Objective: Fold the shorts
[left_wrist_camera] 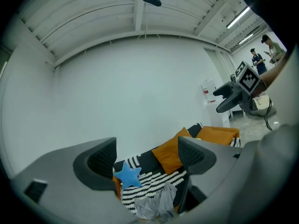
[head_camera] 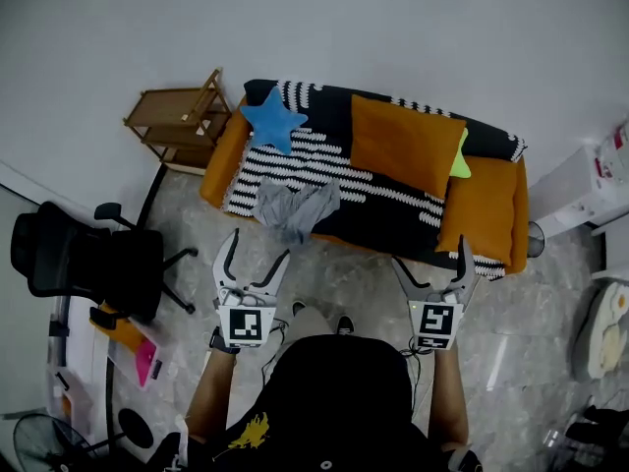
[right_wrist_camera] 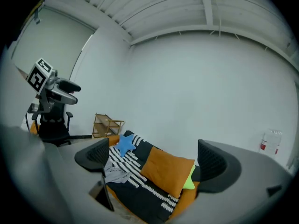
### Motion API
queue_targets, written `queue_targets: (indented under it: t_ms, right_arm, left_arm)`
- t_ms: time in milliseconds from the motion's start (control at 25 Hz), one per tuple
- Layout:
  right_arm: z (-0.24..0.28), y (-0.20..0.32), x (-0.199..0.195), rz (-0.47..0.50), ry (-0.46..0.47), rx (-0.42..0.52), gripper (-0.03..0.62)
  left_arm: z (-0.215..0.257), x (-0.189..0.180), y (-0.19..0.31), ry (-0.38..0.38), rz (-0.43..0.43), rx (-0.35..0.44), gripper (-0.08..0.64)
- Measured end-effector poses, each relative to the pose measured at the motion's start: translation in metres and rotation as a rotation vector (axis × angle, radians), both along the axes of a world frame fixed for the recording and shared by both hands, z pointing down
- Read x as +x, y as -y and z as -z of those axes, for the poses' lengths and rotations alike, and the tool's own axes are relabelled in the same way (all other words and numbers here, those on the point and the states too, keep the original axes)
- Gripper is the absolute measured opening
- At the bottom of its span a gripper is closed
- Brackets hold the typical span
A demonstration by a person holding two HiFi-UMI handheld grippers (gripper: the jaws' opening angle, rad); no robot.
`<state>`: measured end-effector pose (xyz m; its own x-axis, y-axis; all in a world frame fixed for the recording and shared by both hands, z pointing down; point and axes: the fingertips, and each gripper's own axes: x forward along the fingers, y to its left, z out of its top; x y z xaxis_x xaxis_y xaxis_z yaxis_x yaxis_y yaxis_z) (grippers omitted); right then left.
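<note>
Head view overhead, 2 others facing sofa (head_camera: 218, 165)

The grey shorts (head_camera: 295, 209) lie crumpled, not folded, on the front edge of the sofa (head_camera: 388, 219), ahead of the left gripper (head_camera: 259, 247), apart from it.

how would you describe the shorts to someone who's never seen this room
Find the orange sofa against the white wall, covered by a black and white striped blanket. Toward its left end in the head view, just in front of the blue star cushion, the shorts lie at the seat's front edge. They are the only plain grey, crumpled cloth there.
</note>
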<state>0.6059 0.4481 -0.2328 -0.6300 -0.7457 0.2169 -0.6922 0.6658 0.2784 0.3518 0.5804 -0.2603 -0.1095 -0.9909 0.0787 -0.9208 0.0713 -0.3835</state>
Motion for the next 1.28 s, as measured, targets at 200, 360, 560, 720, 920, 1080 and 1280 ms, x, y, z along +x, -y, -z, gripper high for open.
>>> queue_targets:
  t_ms: [200,360,560,720,920,1080,1280]
  right_arm:
    - [0.001,-0.003,-0.046,-0.015,-0.027,-0.045,0.592]
    - [0.003,-0.011,-0.100,0.027,-0.049,-0.050,0.574]
    - [-0.017,-0.014,-0.179,0.071,-0.111,-0.061,0.567]
    - [-0.017,-0.006,-0.236,0.052,-0.052,-0.070,0.460]
    - [-0.034,0.007,-0.270,0.037,-0.090,-0.071,0.403]
    - [-0.059,0.054,-0.298,0.018,-0.088,-0.131,0.372]
    - [-0.113,0.150,-0.337,-0.034,-0.056,-0.222,0.329]
  left_arm:
    - [-0.004,-0.047,0.007,-0.043,0.014,-0.106,0.396]
    - [0.010,-0.092,0.013,-0.070,0.014,-0.082,0.394]
    - [-0.002,-0.154,0.015,-0.068,-0.019,-0.042,0.394]
    - [-0.024,-0.210,0.014,-0.128,-0.013,-0.044,0.394]
    - [-0.047,-0.260,0.030,-0.179,0.003,-0.019,0.394]
    - [-0.074,-0.284,0.074,-0.181,-0.018,-0.090,0.393]
    - [-0.119,-0.323,0.162,-0.173,-0.088,-0.182,0.394]
